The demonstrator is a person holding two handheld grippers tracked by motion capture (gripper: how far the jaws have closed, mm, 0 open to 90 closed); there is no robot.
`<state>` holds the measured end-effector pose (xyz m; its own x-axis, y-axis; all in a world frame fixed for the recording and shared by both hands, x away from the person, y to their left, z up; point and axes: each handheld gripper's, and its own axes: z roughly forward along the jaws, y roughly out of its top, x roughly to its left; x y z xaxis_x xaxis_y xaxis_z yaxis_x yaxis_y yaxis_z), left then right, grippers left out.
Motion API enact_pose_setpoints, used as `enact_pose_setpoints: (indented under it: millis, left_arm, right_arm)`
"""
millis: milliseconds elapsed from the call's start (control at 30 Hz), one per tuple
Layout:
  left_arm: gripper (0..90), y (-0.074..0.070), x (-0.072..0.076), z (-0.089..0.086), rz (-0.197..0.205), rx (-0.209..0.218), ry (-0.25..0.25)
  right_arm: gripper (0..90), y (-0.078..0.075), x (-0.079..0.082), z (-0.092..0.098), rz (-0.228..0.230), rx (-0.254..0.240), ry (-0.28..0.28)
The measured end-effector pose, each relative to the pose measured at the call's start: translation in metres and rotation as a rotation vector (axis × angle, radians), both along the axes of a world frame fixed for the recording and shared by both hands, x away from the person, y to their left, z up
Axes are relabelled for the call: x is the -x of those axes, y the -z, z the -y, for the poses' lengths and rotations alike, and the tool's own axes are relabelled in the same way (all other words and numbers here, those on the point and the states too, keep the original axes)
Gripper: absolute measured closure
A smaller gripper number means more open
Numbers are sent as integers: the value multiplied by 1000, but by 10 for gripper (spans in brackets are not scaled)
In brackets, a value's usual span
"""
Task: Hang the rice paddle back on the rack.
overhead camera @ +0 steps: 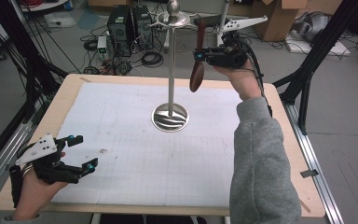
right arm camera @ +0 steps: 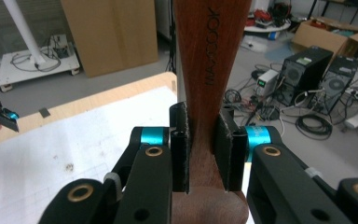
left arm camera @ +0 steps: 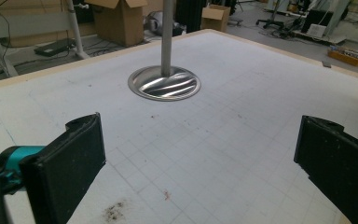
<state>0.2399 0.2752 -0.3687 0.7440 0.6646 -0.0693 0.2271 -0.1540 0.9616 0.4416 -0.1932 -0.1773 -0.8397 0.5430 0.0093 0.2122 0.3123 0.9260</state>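
A: The table (overhead camera: pixel 70 100) is a pale wooden board under a white gridded sheet (overhead camera: pixel 135 154), in a workshop with computer towers (overhead camera: pixel 130 23), coiled cables and cardboard boxes (left arm camera: pixel 121 18) on the floor behind.

B: And the right gripper (overhead camera: pixel 199 55)?

A: It is raised above the far right part of the table, its jaws clamped on the neck of a wooden spoon (overhead camera: pixel 198 65). In the right gripper view the pads press on both sides of the dark handle (right arm camera: pixel 209 70), which bears stamped lettering; the handle's upper end is cut off by the frame, and the bowl shows as a rounded brown edge at the bottom.

B: Where does the spoon hang, seen from above?

A: Upright, bowl down, just beside the post of the metal stand (overhead camera: pixel 170 70), near its top. Whether it touches the stand's hooked crown (overhead camera: pixel 172 19) cannot be told; the handle's tip overlaps clutter behind.

B: The left gripper (overhead camera: pixel 85 153)?

A: Low over the near left corner, jaws spread wide with nothing between them. Its own view shows the two black pads (left arm camera: pixel 70 163) far apart, the stand's round ribbed base (left arm camera: pixel 164 83) ahead and the post cut off above. A few brown specks (left arm camera: pixel 114 211) lie on the sheet close by.

B: Any containers?

A: Only the floor boxes; their contents are hard to make out.
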Motion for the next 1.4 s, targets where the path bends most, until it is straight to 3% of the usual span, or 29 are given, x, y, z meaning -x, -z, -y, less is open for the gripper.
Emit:
enact_pose_setpoints:
  millis: [1400]
  left_arm:
    - [23, 4, 2, 2, -4, -17, 4]
  right_arm:
    - [775, 6, -9, -12, -13, -12, -12]
